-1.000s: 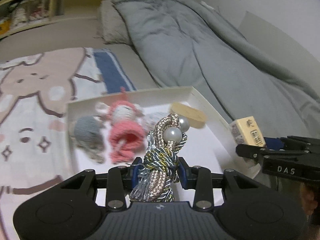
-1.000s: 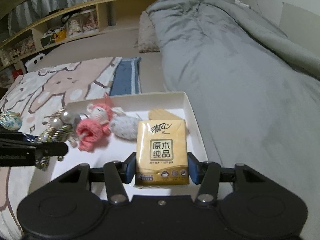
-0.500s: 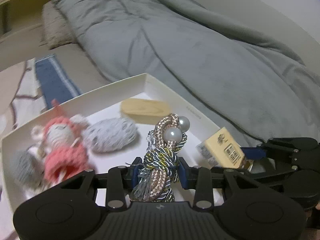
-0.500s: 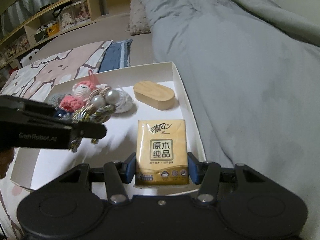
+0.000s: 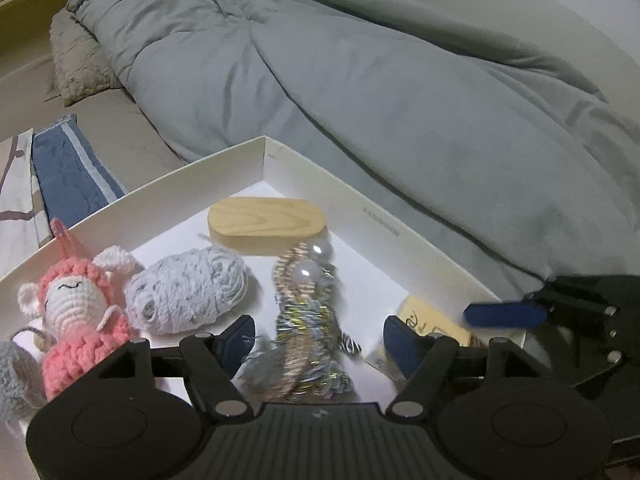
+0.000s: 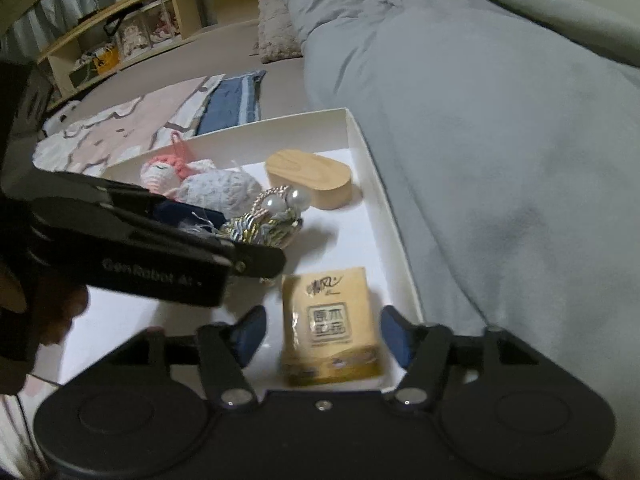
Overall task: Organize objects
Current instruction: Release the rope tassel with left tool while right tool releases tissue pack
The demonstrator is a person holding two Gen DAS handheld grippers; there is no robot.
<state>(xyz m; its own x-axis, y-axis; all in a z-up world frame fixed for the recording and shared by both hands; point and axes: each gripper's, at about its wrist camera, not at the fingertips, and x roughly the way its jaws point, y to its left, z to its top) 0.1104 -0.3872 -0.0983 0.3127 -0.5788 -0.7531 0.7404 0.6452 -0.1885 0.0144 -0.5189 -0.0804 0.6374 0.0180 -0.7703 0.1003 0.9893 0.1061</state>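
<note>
- We see a matt white cardboard tray (image 5: 416, 236).
- The oval block (image 5: 266, 222) looks like smooth pale wood.
- The pink doll (image 5: 76, 320) and grey ball (image 5: 188, 292) are rough crocheted yarn.
- The twisted cord (image 5: 304, 332) glints metallic, with glossy pearls.
- The tissue pack (image 6: 330, 326) wears shiny plastic film.
- The quilt (image 5: 400, 88) is soft matt cloth.

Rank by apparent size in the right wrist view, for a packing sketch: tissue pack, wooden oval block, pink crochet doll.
1. tissue pack, though it lies nearest the camera.
2. wooden oval block.
3. pink crochet doll, partly hidden.
</note>
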